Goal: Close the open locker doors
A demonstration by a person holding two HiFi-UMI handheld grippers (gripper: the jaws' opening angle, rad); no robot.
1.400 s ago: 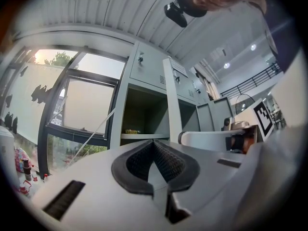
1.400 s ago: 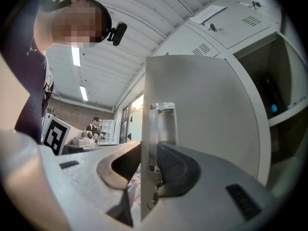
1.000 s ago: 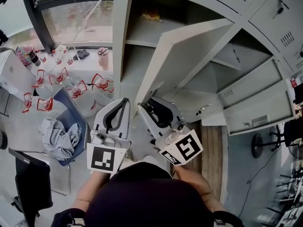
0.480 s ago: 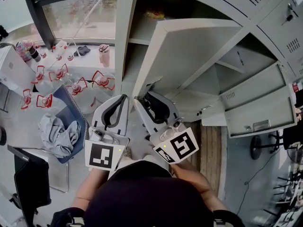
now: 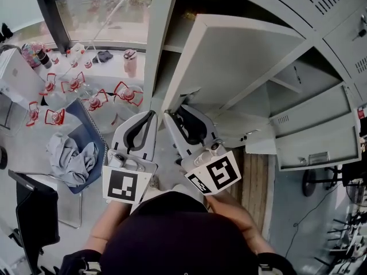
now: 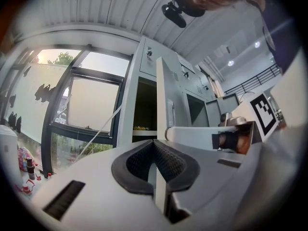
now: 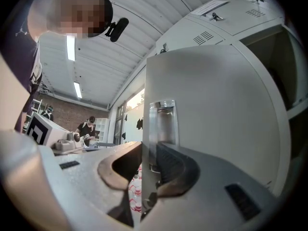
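Head view: we see a bank of grey lockers (image 5: 321, 4) with one tall locker door (image 5: 229, 56) swung out towards us. Its compartment (image 5: 172, 36) is dark on the left of it. A second open door (image 5: 312, 133) hangs further right, well apart from both grippers. Left of the lockers are a window (image 5: 97, 16), clear bottles (image 5: 123, 93) with red labels near it, and a blue chair (image 5: 89, 133) with a grey cloth (image 5: 69, 159) on it. The left gripper (image 5: 152, 115) sits in front of the compartment, just beside the door's free edge. The right gripper (image 5: 180, 116) is at that free edge, low on the door.

Left gripper view: we see the jaws meeting at the tips, with nothing in them. Past them is the compartment with its shelf (image 6: 144, 133). The door stands edge-on just right of it, and a finger of the right gripper reaches to that edge.

Right gripper view: the door's edge stands between the jaws, right below its metal handle recess (image 7: 163, 121). The jaws have just been closing and are now fairly narrow. One pad lies close along the door's face. The other is clear of the edge, and bottles show through the gap. A person (image 7: 89, 125) stands far behind.
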